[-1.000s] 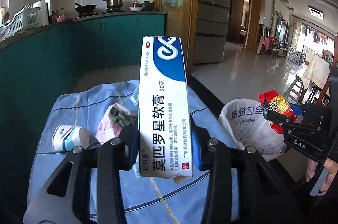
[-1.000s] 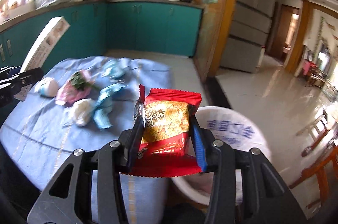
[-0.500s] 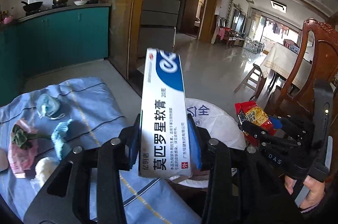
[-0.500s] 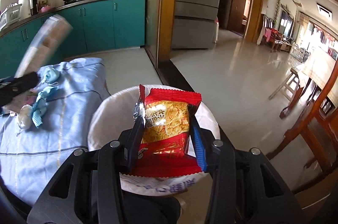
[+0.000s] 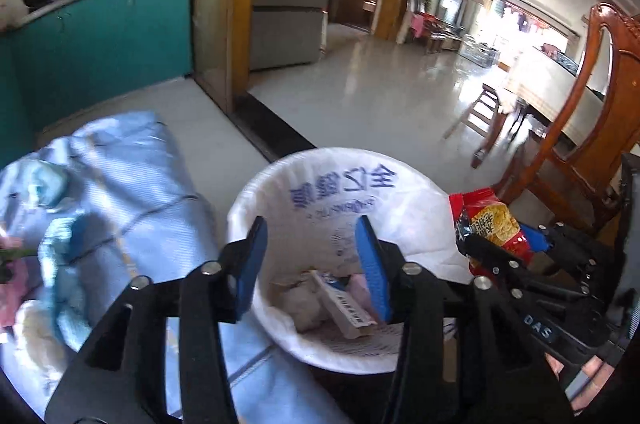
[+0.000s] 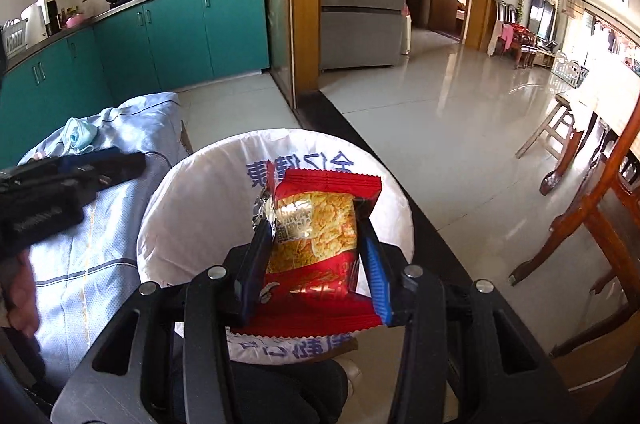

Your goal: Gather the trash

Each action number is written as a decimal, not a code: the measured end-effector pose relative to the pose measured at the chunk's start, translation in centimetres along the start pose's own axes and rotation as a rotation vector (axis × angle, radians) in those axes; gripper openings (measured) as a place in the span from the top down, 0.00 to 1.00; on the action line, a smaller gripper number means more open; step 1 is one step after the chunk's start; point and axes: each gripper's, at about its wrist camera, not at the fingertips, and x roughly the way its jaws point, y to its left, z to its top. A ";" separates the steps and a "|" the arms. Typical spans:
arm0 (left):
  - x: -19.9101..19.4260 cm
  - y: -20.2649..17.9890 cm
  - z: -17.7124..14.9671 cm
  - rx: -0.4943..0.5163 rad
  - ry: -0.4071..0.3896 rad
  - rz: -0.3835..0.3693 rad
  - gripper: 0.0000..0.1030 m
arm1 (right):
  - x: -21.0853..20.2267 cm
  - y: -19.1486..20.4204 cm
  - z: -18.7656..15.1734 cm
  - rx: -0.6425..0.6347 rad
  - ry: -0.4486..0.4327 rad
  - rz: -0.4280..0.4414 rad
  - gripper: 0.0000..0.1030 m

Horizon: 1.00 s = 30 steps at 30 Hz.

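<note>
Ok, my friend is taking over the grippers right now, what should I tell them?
Left gripper: open, nothing in it, over the bin.
Right gripper: shut on the red snack wrapper, held above the bin.
Done: the ointment box lies in the bin with other trash.
Left: drop the wrapper in, then fetch the rest from the blue tablecloth: the blue mask and the crumpled bits at the left wrist view's left edge.
</note>
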 end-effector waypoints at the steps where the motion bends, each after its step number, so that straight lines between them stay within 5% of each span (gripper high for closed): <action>1: -0.8 0.6 -0.1 -0.014 -0.011 0.020 0.41 | 0.4 0.4 0.1 -0.006 0.005 0.011 0.54; 4: -3.1 2.4 -0.8 -0.041 -0.038 0.062 0.35 | 1.0 1.1 0.3 -0.005 0.012 0.003 0.34; 10: -7.6 7.5 -3.2 -0.065 -0.065 0.226 0.30 | 0.5 3.2 0.7 -0.029 0.006 0.036 0.21; 22: -15.5 24.5 -8.7 -0.352 -0.046 0.591 0.27 | 0.5 16.4 2.1 -0.216 0.013 0.311 0.20; 30: -15.3 35.3 -9.2 -0.621 -0.008 0.562 0.18 | 0.0 23.0 1.5 -0.324 0.034 0.356 0.20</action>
